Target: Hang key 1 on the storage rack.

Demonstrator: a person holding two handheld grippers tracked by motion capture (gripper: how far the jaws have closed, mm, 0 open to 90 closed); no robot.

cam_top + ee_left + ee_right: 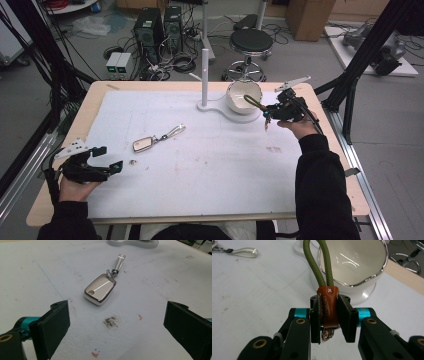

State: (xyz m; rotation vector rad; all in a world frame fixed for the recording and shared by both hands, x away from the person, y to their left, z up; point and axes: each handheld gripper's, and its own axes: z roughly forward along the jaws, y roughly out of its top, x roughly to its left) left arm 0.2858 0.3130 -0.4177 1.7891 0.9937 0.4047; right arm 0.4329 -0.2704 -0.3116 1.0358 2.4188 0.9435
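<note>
A white, chrome-edged key fob point(143, 144) with a metal strap lies left of centre on the white mat; the left gripper view has the key fob point(100, 290) straight ahead. My left gripper point(111, 158) rests at the near left, a short way from it, open with nothing between its jaws point(120, 322). My right gripper point(268, 114) hangs at the far right beside a white bowl point(244, 95). In the right gripper view it point(329, 312) is shut on the brown leather tab point(328, 307) of an olive-green cord loop point(315, 265), which stands up in front of the bowl point(362, 262).
The bowl sits on a white stand base point(220, 107) with an upright post point(204, 70) at the back centre. A small dark smudge point(110, 322) marks the mat near my left gripper. Beyond the far table edge point(165, 84) are a stool and computers on the floor.
</note>
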